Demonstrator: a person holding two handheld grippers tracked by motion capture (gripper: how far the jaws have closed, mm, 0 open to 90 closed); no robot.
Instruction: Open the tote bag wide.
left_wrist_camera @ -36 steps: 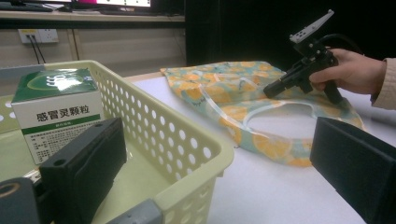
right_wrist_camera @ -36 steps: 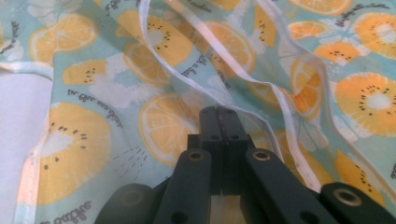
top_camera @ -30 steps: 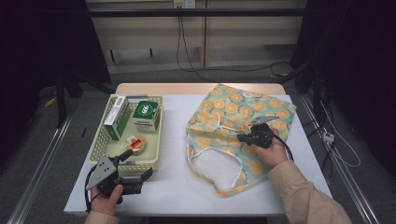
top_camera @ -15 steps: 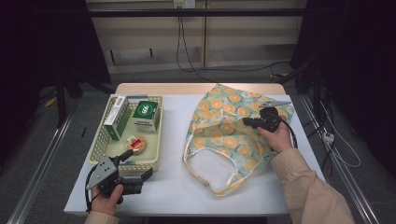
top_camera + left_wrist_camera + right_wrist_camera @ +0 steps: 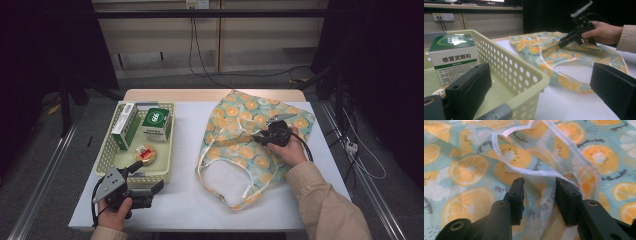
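The right gripper (image 5: pixel 539 192) is hovering low over the fruit-print tote bag (image 5: pixel 250 145), its jaws standing narrowly apart after just opening; a fold of the translucent fabric and its white-edged hem are lying in the gap, but the pads are not pressing on them. In the high view this gripper (image 5: pixel 260 134) is pointing toward the bag's middle, close above the cloth.

The bag is lying spread on the right half of the white surface (image 5: pixel 185 200), its mouth and looped handle facing the person's side.

The risk from here, as I judge it, is that the jaws are closing on too little cloth or on both layers together: the fabric is thin and slippery-looking, so a shallow bite could be slipping out when lifted, and a pinch through two layers would be keeping the bag's mouth shut instead of opening it. A drag across the surface could also be bunching the bag up.

The right hand (image 5: pixel 287 150) is reaching in from the lower right, forearm in a beige sleeve angled across the surface, wrist tipped down toward the cloth.

The left gripper (image 5: pixel 145 192) is resting near the front left edge, held in the left hand (image 5: pixel 115 207), jaws wide open and holding nothing, aimed past the corner of the pale yellow perforated basket (image 5: pixel 172 145), which is carrying two green-and-white boxes (image 5: pixel 156 125).
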